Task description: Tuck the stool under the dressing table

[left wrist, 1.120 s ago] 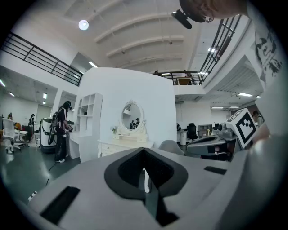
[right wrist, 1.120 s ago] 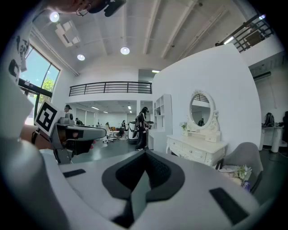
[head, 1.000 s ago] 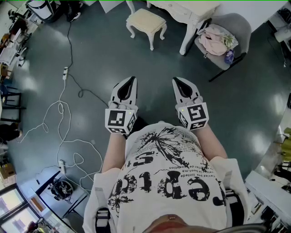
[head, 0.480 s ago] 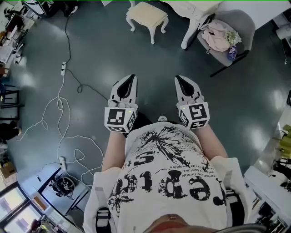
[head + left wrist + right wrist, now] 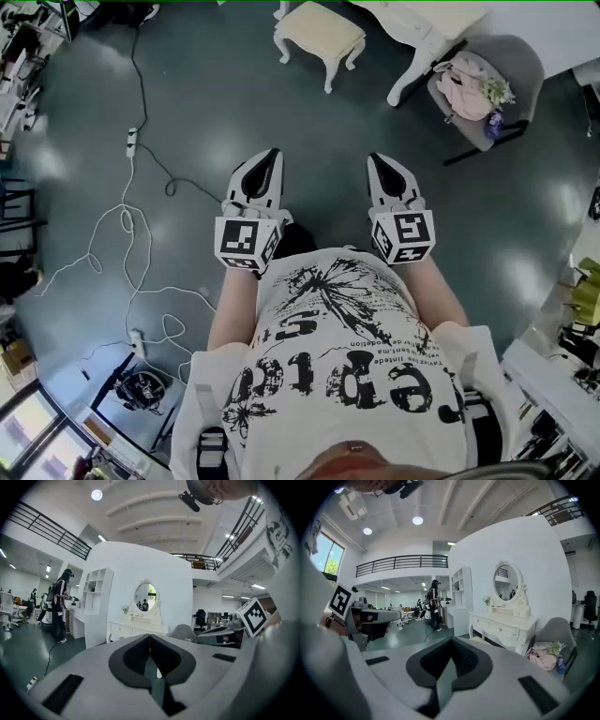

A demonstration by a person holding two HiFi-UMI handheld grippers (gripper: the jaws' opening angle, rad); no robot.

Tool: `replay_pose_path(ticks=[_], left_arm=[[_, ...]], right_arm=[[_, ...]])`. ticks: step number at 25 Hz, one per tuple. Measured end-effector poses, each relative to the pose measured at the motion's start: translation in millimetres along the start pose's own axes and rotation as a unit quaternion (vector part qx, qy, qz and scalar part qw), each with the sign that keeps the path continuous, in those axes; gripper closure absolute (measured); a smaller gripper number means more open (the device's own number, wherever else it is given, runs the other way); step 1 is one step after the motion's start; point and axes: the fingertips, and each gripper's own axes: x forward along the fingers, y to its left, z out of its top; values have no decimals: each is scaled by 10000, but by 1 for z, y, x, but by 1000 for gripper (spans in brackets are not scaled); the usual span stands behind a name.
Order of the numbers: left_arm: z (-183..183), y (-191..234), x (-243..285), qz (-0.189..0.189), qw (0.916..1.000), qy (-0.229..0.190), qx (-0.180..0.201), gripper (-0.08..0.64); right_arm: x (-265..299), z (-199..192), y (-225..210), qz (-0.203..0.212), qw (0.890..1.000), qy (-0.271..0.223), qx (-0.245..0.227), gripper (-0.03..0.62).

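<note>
The cream stool (image 5: 319,33) with white curved legs stands on the dark floor at the top of the head view, outside the white dressing table (image 5: 424,37) to its right. Both are well ahead of me. My left gripper (image 5: 273,153) and right gripper (image 5: 374,158) are held side by side in front of my chest, both shut and empty. In the left gripper view my left gripper (image 5: 150,637) points at the dressing table (image 5: 136,629) with its oval mirror (image 5: 146,596). In the right gripper view my right gripper (image 5: 451,641) faces the dressing table (image 5: 504,625) too.
A grey chair (image 5: 520,66) with pink clothes on it stands right of the table. A black cable with a power strip (image 5: 132,145) and a looping white cable (image 5: 122,225) lie on the floor at left. A person (image 5: 58,604) stands far off by white shelves.
The head view has shifted: stool, table and grey chair have slid rightward in it. Both grippers stay shut, side by side in front of me.
</note>
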Motion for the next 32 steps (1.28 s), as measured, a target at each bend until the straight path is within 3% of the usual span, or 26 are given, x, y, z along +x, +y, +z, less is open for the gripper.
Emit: replay_pose_path(ticks=[10, 19, 24, 32], left_arm=[[25, 142, 24, -184, 9997, 122, 119, 540], [17, 218, 70, 1, 9998, 211, -17, 540], [25, 252, 142, -58, 9995, 281, 98, 540], [50, 295, 303, -332, 9980, 509, 165, 540]], right_arm=[[119, 36, 49, -418, 9991, 64, 99, 575], [220, 55, 53, -301, 9995, 108, -69, 575], [291, 69, 14, -368, 9993, 100, 0, 575], [406, 104, -85, -534, 9978, 193, 346, 574]])
